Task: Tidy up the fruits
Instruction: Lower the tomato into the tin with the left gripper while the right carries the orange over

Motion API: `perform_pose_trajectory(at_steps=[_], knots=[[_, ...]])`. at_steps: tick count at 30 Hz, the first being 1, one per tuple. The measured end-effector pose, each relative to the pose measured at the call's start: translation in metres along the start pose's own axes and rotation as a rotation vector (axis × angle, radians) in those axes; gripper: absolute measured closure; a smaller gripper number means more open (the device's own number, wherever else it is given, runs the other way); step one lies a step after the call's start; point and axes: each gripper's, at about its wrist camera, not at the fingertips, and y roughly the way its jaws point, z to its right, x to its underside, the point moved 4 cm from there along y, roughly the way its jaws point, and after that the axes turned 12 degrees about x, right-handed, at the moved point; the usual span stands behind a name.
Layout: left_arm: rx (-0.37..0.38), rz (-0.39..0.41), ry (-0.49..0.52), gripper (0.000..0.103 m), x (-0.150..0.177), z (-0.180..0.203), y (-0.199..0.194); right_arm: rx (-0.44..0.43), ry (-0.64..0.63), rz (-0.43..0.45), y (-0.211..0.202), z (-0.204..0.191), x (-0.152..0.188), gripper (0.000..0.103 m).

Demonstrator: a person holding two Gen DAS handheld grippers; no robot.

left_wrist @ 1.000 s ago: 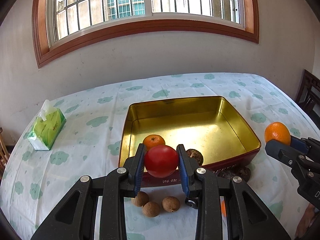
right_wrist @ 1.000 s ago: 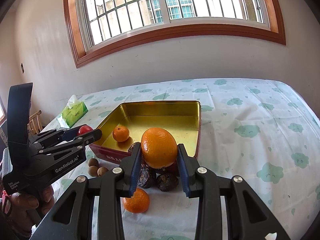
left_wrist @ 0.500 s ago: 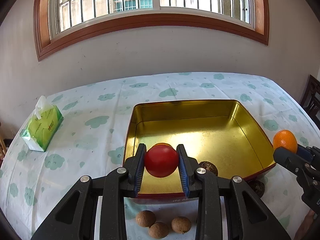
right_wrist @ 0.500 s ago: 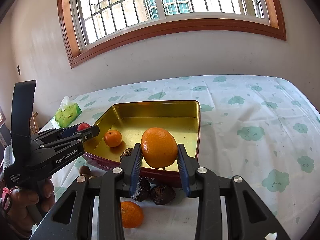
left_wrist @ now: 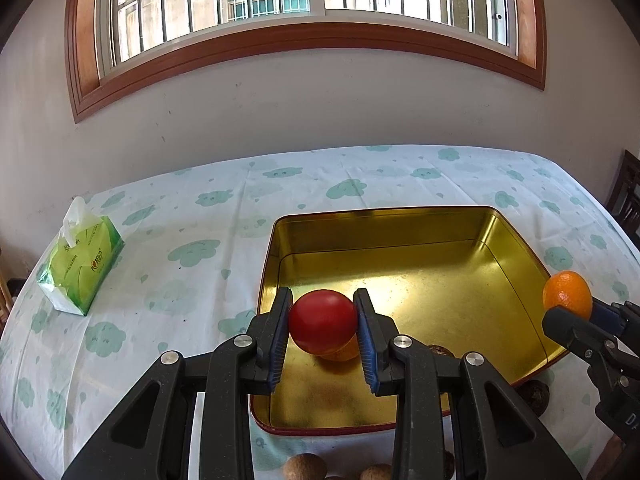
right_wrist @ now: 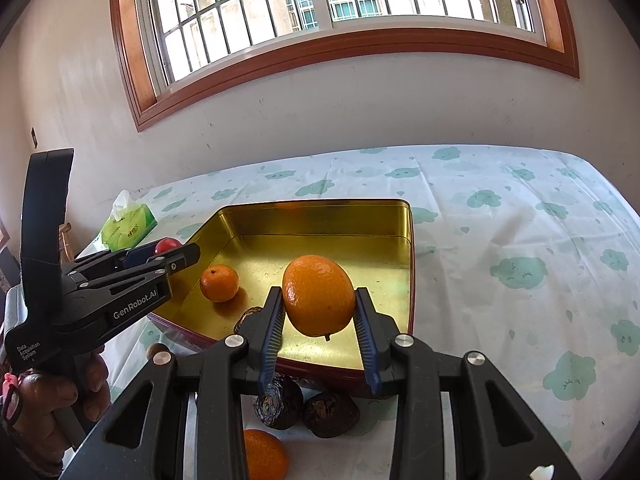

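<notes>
- Left gripper point(left_wrist: 323, 322) is clamped on a red fruit point(left_wrist: 322, 321), held over the near left part of the gold tin point(left_wrist: 400, 216).
- Right gripper point(right_wrist: 319, 300) is clamped on a large orange point(right_wrist: 318, 294), held above the tin's near edge.
- Step in hand, as I judge it: carrying both fruits to the tin for release. One small orange point(right_wrist: 219, 283) already lies on the tin floor, so the sorting is only partly done.
- Next move calls for lowering each fruit close to the floor before the jaws part, as round fruit would roll on bare metal. The red fruit hangs right over the small orange, so it should go a little to one side.
- Left on the cloth in front of the tin: two dark wrinkled fruits point(right_wrist: 308, 408), another orange point(right_wrist: 264, 456) and brown round ones point(left_wrist: 305, 467).
- Left view alone shows the tissue pack point(left_wrist: 80, 264) whole and the brown ones in front of the tin; it almost hides the small orange behind the red fruit.
- Right view alone shows the small orange clear, the dark fruits, the stray orange, and the hand point(right_wrist: 44, 396) on the left gripper's handle.
</notes>
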Motion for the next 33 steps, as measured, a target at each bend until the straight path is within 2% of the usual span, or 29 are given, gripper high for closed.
perform_pose_trajectory(at_steps=[33], knots=[[-0.01, 0.011, 0.022, 0.071, -0.006, -0.012, 0.023, 0.018, 0.011, -0.025, 0.033, -0.003, -0.003, 0.071]])
